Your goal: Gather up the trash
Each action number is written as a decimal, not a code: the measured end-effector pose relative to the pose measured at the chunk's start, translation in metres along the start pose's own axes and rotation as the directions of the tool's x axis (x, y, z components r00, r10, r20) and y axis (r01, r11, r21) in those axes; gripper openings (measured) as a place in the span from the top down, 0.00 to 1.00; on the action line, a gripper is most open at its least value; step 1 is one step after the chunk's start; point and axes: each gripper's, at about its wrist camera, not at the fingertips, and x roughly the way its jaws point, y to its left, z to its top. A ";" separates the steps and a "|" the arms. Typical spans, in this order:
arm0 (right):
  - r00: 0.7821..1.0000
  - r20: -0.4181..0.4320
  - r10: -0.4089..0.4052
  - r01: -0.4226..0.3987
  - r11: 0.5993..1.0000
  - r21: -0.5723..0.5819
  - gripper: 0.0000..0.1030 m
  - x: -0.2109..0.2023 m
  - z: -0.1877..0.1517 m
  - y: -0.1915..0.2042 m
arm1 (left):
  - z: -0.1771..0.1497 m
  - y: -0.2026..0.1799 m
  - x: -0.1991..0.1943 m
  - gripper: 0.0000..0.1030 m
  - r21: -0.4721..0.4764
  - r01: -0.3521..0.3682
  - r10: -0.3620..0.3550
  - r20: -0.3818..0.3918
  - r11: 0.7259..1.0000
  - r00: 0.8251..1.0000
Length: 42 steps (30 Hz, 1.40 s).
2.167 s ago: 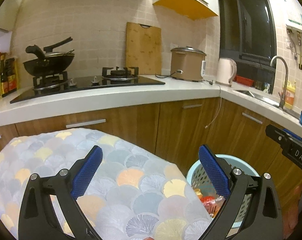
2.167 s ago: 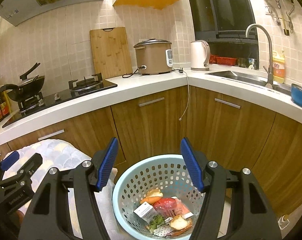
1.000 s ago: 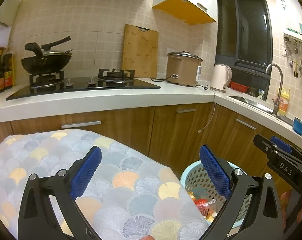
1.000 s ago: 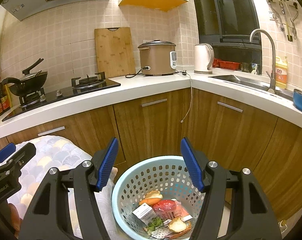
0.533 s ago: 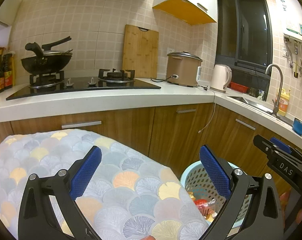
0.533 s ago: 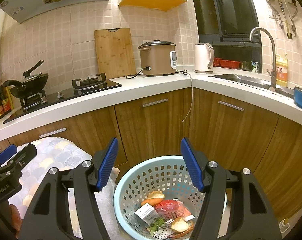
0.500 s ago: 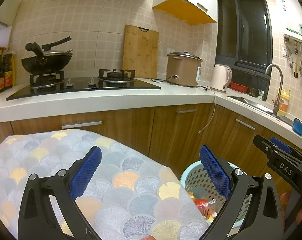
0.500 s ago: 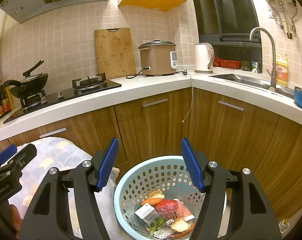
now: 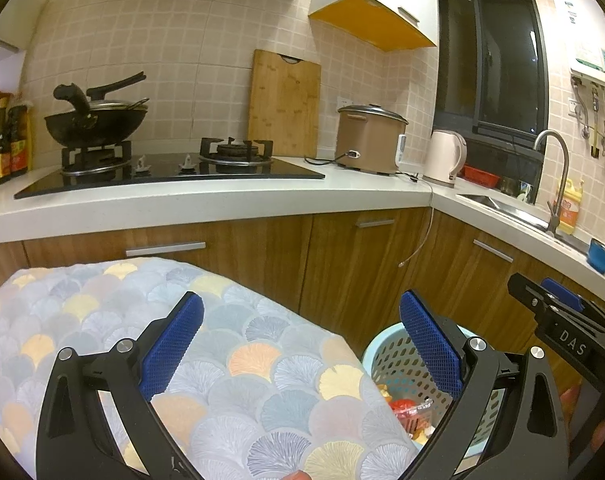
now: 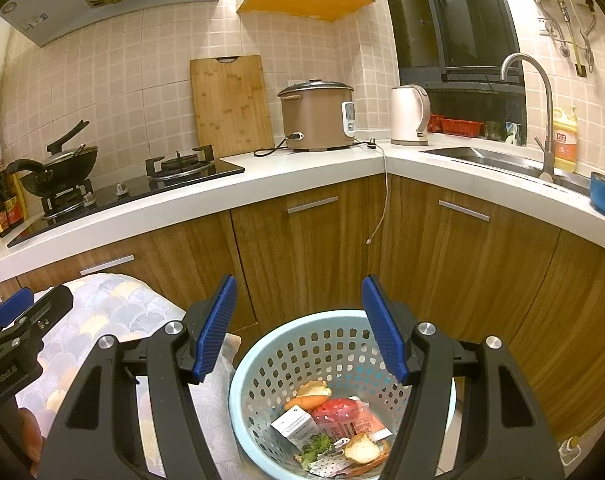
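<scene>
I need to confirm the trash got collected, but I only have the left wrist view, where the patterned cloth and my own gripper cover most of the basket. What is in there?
Observer: In the right wrist view the light blue basket holds food scraps and packaging: a small white carton, a red packet and a piece of bread.
Operator: Is the right gripper carrying anything?
Observer: No. The right gripper is open above the basket with nothing between its blue pads.
Operator: Anything lying on the floor near the basket?
Observer: One small object sits on the floor to the basket's right, by the cabinet; what it is I cannot tell.
</scene>
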 end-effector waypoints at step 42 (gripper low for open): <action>0.999 -0.029 0.044 -0.044 0.999 -0.003 0.41 0.010 -0.003 0.006 | 0.001 -0.007 -0.005 0.07 0.016 -0.009 0.009 0.014 1.000 1.000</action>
